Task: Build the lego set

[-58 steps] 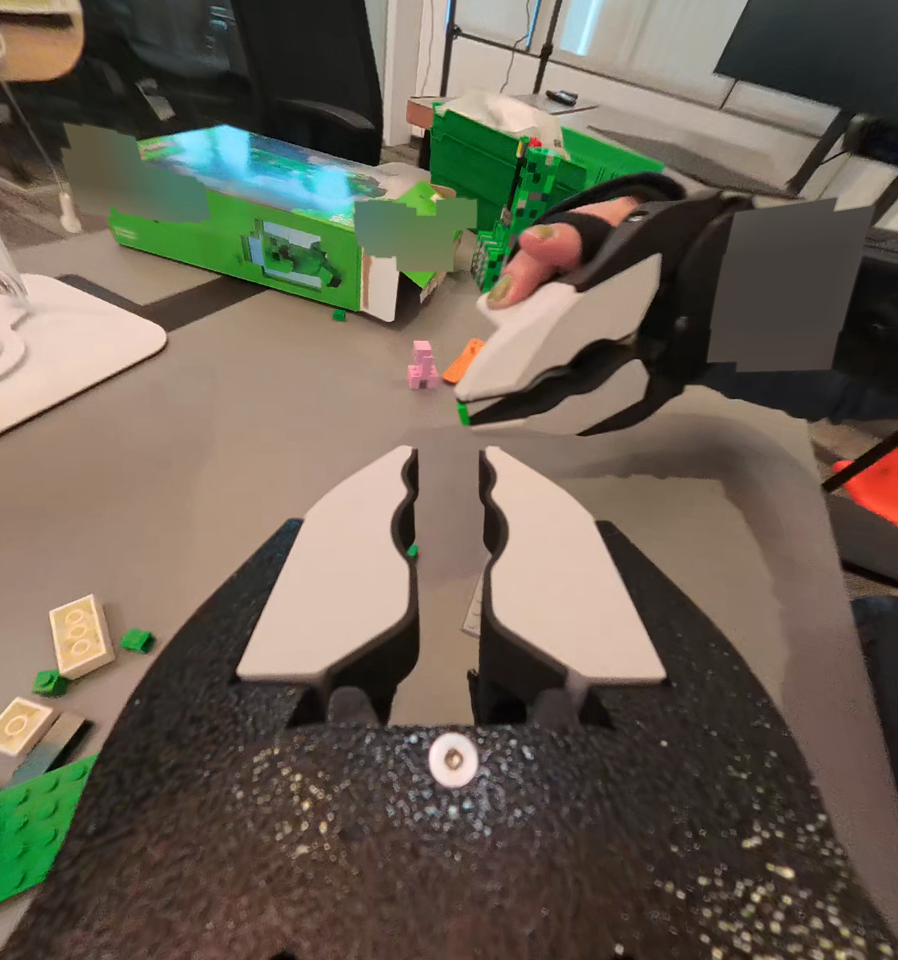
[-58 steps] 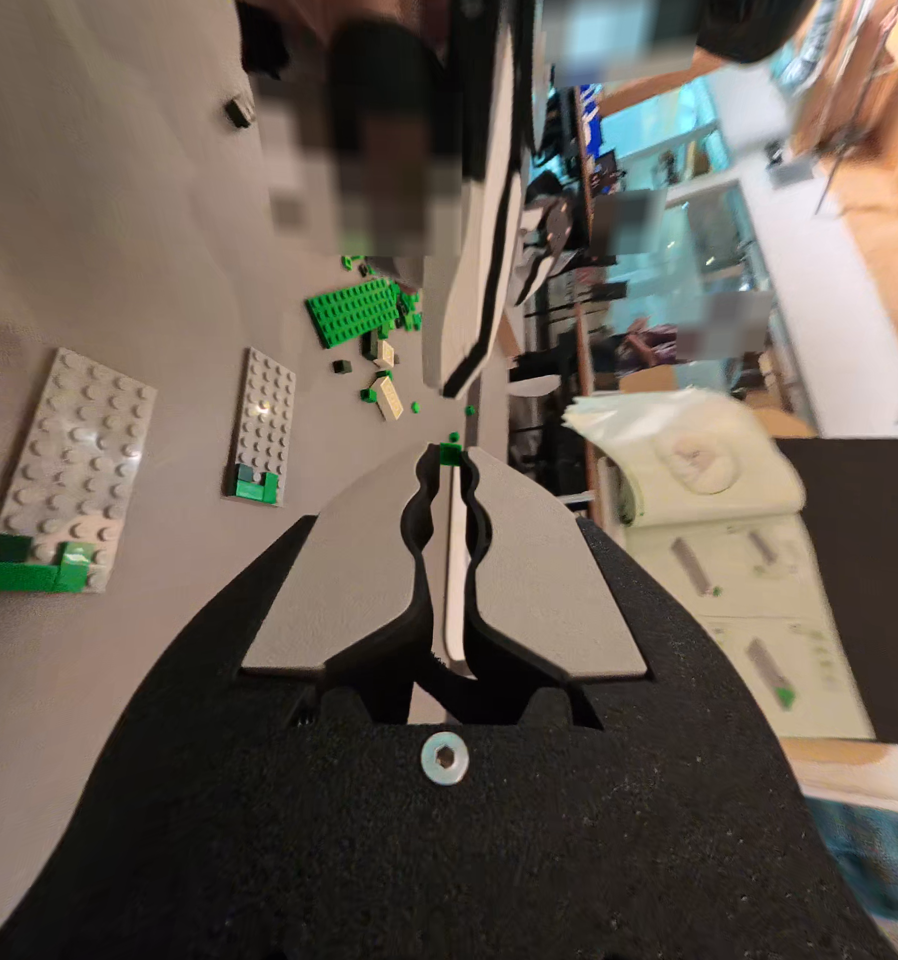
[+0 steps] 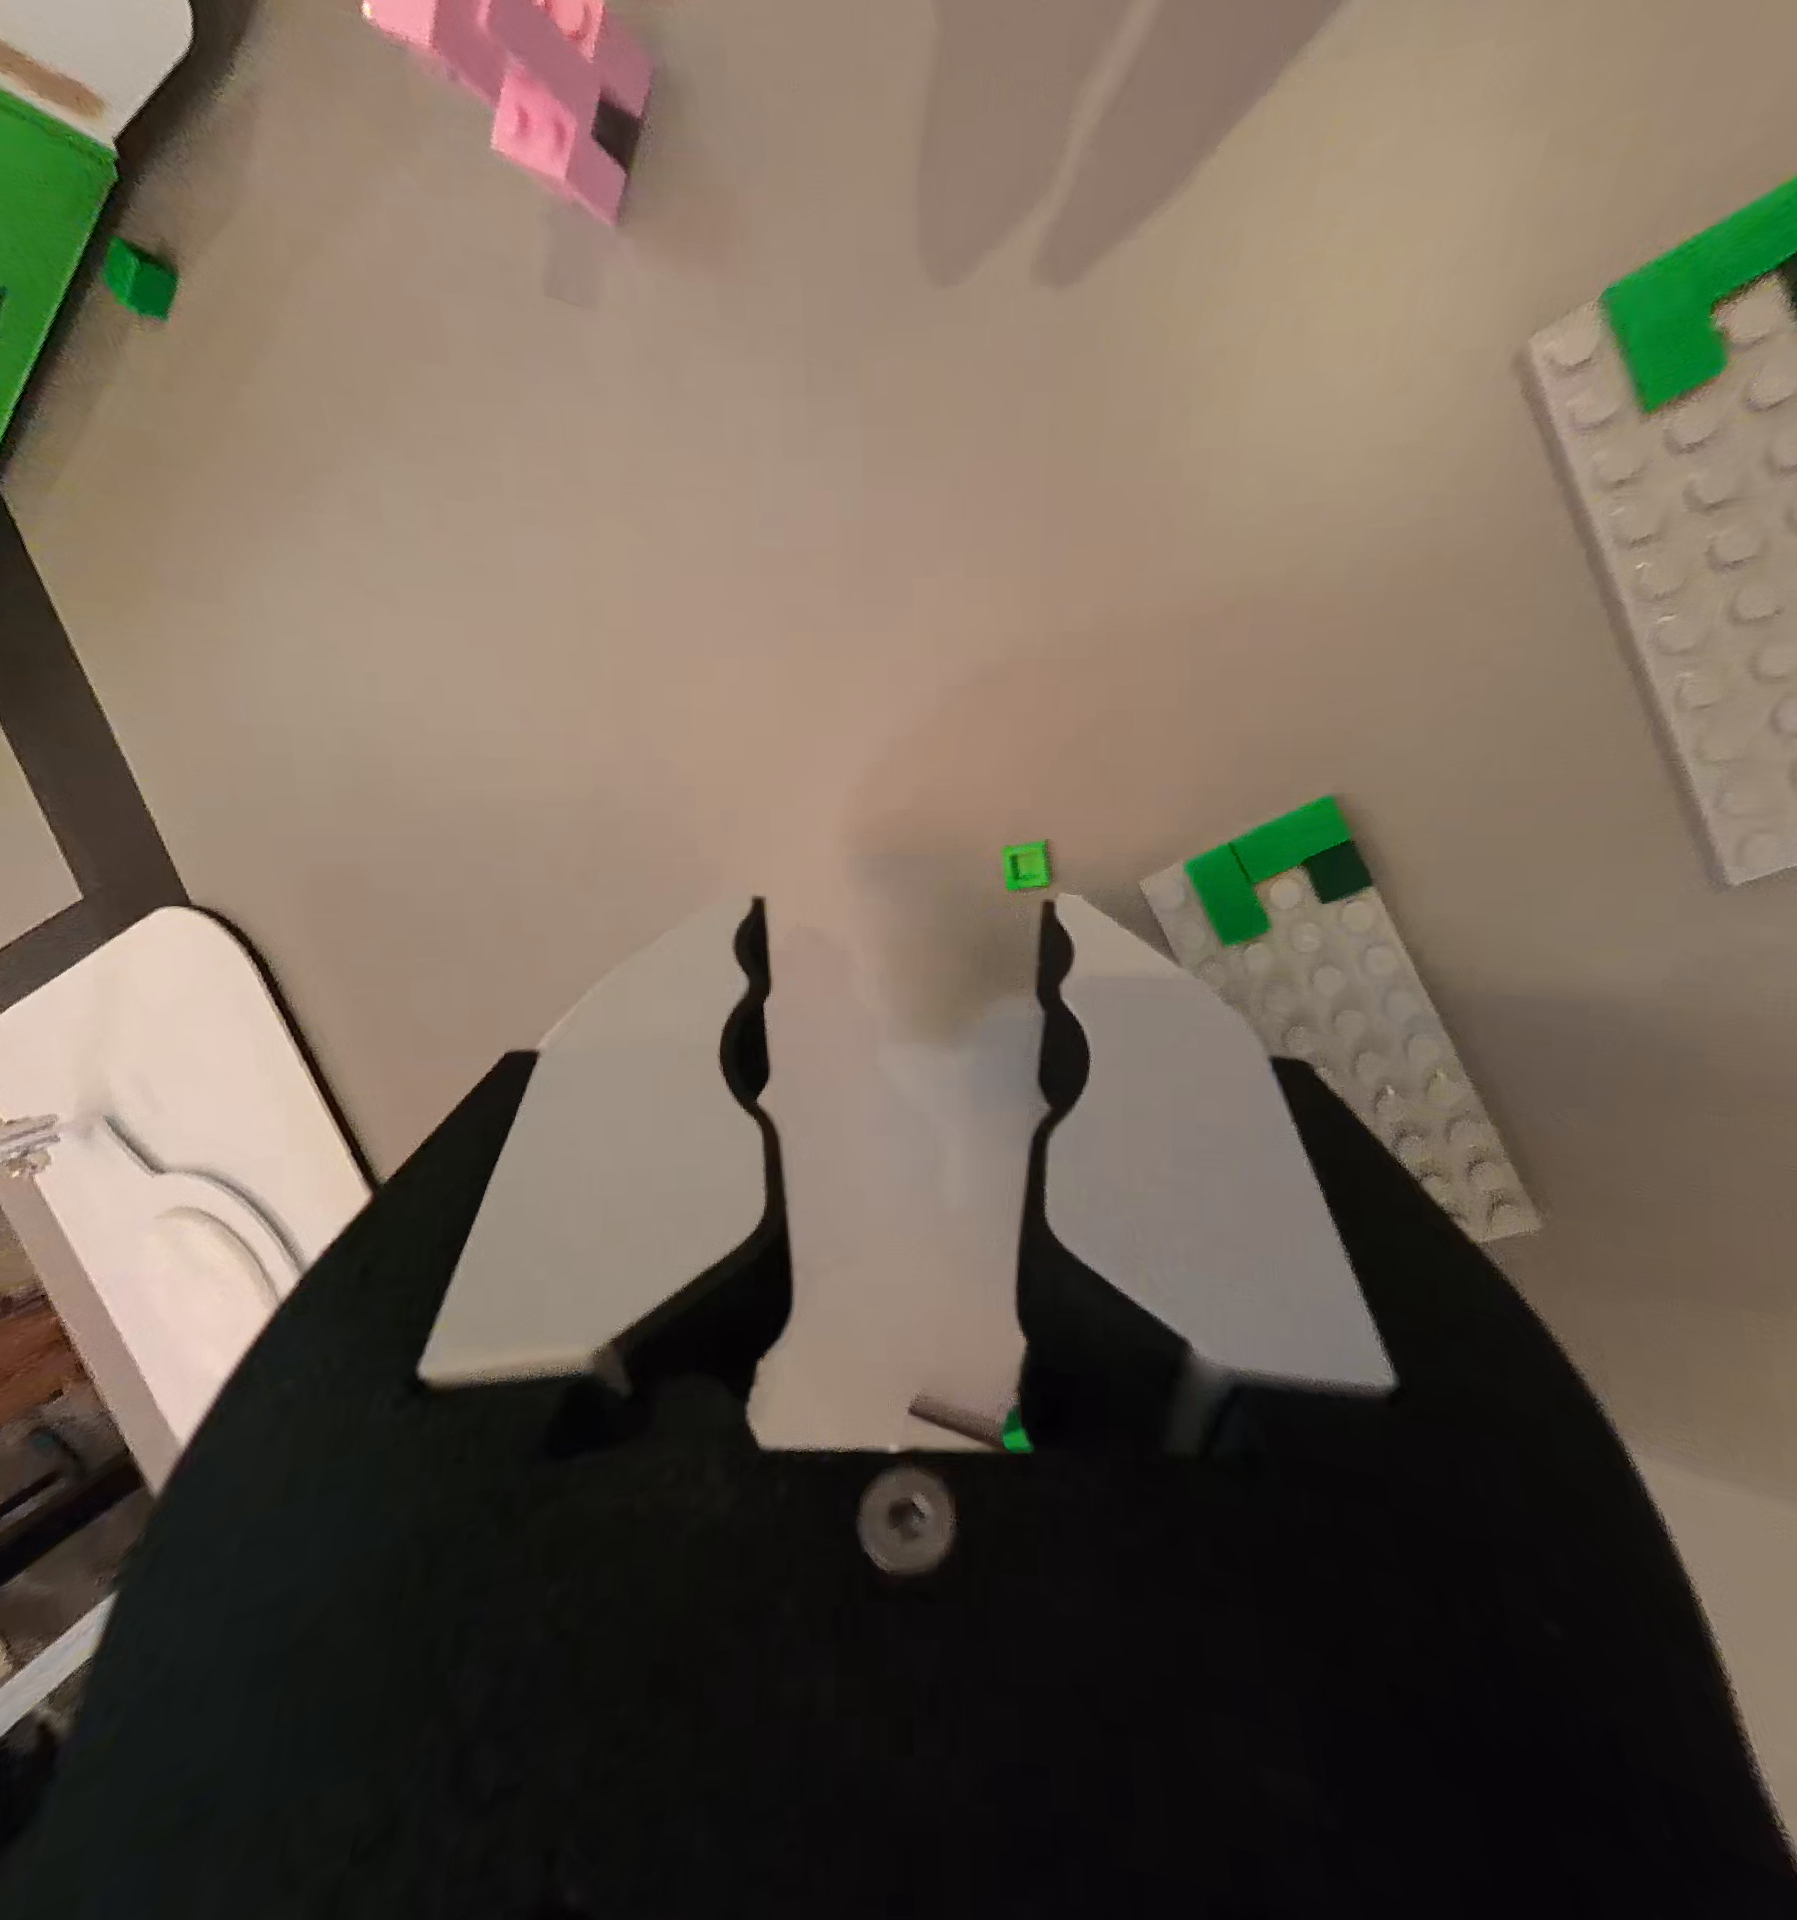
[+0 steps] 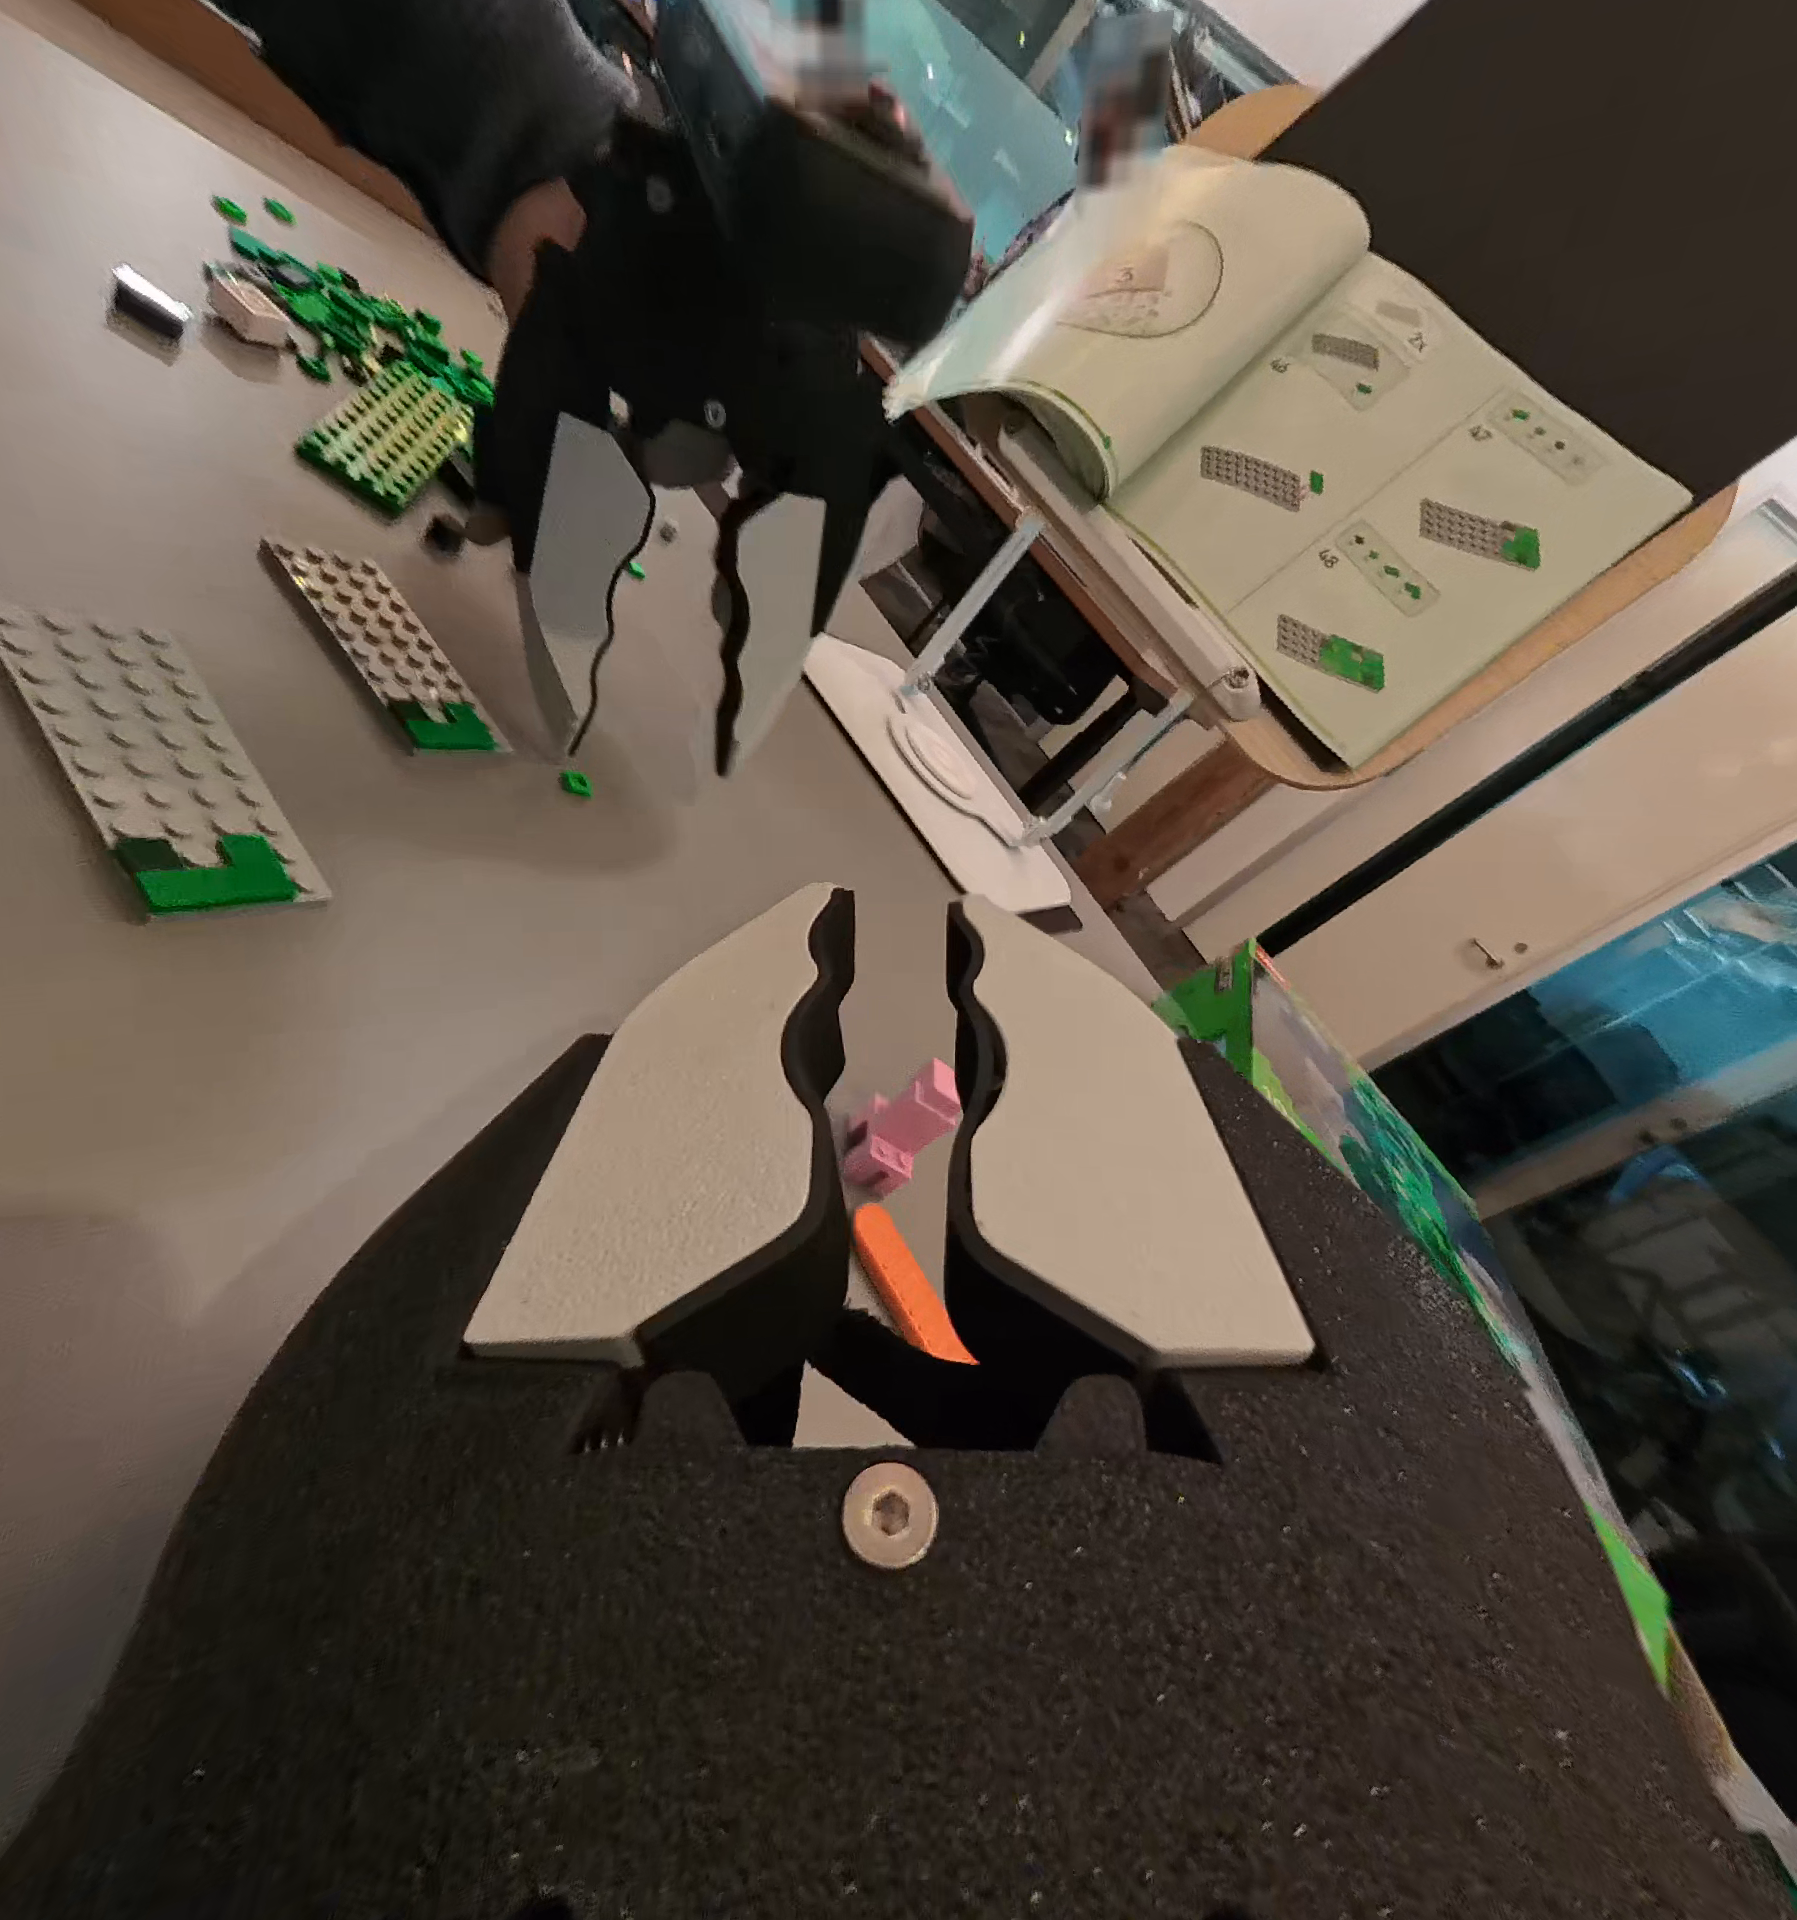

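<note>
The left gripper points down at the desk, its fingers spread wide with nothing between them. Just past the right fingertip lies a tiny green tile, clear of it. A small grey plate sits right beside that tile, with green pieces at its far end; its near part is hidden behind the finger. A larger grey plate lies farther off, cut by the picture's right edge, also with green pieces at its far end. A sliver of green shows low in the gap by the right finger's base; what it is cannot be made out.

The right gripper is apart from all this, its fingers parted narrowly and empty. Through the gap show a pink figure and an orange tool on the desk, both partly hidden by the fingers. A green box runs along the right, blurred. Beyond, loose green pieces lie in a heap toward the desk's far edge, too small to sort. An open booklet rests on a stand.
</note>
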### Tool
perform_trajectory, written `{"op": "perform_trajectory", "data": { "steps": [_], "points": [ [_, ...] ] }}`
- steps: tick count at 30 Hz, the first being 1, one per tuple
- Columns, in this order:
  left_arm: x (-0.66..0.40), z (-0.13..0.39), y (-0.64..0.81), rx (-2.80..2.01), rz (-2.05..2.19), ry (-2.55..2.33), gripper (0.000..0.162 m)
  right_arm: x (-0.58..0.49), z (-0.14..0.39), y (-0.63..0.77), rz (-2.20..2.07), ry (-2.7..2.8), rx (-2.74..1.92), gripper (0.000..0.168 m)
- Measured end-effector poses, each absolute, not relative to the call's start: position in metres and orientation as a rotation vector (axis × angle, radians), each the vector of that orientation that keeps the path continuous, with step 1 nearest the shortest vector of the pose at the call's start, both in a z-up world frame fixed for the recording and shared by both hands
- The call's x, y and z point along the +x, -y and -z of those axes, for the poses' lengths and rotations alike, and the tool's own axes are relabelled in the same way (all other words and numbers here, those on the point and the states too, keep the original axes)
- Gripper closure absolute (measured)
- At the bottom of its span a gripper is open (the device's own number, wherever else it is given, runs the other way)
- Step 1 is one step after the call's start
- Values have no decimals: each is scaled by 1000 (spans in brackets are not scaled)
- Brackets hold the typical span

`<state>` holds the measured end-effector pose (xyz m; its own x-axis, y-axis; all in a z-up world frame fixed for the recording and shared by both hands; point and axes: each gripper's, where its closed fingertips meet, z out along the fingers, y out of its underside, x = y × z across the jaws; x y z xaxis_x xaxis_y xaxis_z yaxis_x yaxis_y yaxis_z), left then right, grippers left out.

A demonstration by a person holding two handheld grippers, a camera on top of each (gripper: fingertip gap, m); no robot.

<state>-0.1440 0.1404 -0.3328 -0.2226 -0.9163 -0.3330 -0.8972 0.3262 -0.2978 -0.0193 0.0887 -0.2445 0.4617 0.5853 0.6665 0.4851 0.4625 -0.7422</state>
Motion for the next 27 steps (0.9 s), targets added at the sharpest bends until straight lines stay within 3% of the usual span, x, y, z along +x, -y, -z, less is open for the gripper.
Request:
{"op": "perform_trajectory", "data": {
  "steps": [4, 10, 14, 20, 25, 27],
  "points": [
    [-156, 328, -144, -1698, 33, -2112, 108, -28, 247, -80, -151, 1193, -1155, 157],
    [-175, 314, -104, -1960, 371, -1766, 98, -58, 281, -69, -241, 1391, -1238, 160],
    [-179, 294, -109, -1854, 274, -1427, 114, -90, 291, -81, -422, 1476, -1389, 161],
    [-212, 239, -124, -1562, 134, -717, 118, -123, 324, -106, -581, 1537, -1839, 144],
    [-232, 227, -103, -1468, 173, -554, 121, -138, 340, -110, -661, 1501, -1908, 150],
    [-244, 226, -105, -1487, 172, -468, 121, -140, 343, -115, -605, 1520, -1892, 144]
  ]
}}
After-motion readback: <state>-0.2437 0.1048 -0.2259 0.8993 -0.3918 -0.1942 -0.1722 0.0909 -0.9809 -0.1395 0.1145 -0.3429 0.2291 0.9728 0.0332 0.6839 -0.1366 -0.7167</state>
